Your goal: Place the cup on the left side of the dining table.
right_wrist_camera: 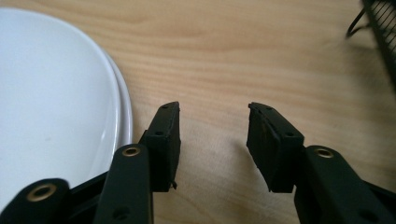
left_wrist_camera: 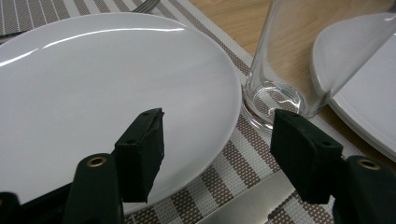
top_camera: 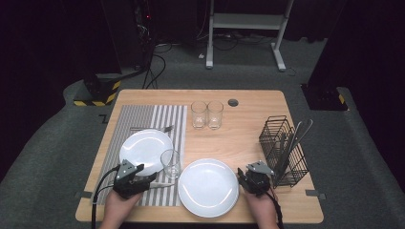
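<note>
left gripper [left_wrist_camera: 217, 140]: wide, empty, knife [left_wrist_camera: 247, 203] flat beneath, long axis crosswise | right gripper [right_wrist_camera: 212, 140]: half-open, empty over bare desk [right_wrist_camera: 233, 56], plate [right_wrist_camera: 51, 102] at its left

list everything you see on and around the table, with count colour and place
round white plates: 2; white; one on the striped mat, one on bare wood at the near edge
clear drinking glasses: 3; clear; two side by side at the far middle, one between the plates
striped woven placemat: 1; grey and white; table's left half
silver fork: 1; silver; on the mat beyond the plate
silver knife: 1; silver; on the mat by the left tool
black wire cutlery basket: 1; black; right side, utensils inside
wooden table: 1; light wood
white frame: 1; white; on the floor behind
left tool: black, open, near the mat's plate
right tool: black, open over bare wood
</note>
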### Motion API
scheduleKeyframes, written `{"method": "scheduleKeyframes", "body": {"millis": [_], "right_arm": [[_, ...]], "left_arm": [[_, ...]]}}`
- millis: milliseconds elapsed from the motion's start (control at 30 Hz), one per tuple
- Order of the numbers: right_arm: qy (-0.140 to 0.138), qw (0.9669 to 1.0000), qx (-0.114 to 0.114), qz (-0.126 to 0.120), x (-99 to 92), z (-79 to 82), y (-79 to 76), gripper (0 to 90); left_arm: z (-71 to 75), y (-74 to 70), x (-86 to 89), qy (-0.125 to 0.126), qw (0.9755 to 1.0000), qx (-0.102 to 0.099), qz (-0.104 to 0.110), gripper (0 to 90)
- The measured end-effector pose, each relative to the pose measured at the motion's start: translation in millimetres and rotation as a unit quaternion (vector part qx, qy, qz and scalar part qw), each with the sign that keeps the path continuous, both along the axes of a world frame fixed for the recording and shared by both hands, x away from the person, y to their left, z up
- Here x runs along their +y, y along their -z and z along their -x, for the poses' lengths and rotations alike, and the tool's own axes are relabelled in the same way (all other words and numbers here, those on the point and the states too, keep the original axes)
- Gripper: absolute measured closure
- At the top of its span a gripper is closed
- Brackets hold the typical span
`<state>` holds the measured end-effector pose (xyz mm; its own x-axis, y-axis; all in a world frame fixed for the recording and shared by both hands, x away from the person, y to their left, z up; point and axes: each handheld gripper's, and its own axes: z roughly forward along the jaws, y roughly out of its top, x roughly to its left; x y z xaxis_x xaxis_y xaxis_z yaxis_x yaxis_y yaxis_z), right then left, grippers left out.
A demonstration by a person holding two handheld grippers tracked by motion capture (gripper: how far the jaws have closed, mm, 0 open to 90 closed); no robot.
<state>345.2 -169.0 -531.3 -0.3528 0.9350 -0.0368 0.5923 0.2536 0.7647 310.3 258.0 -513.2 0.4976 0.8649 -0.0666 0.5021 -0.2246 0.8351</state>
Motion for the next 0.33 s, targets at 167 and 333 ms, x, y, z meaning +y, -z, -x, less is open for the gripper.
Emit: {"method": "scheduleKeyframes", "body": {"millis": [167, 333], "right_arm": [[0.010, 0.9999, 0.006, 0.006, 1.4, -0.7, 0.5, 52.0], [0.013, 0.9999, 0.009, 0.004, 1.3, -1.3, 0.5, 46.3]], "left_arm": [[0.1, 0.0, -1.1, 0.003, 1.0000, 0.002, 0.001, 35.1], [0.0, -0.5, -1.4, 0.005, 1.0000, 0.001, 0.000, 35.1]]}}
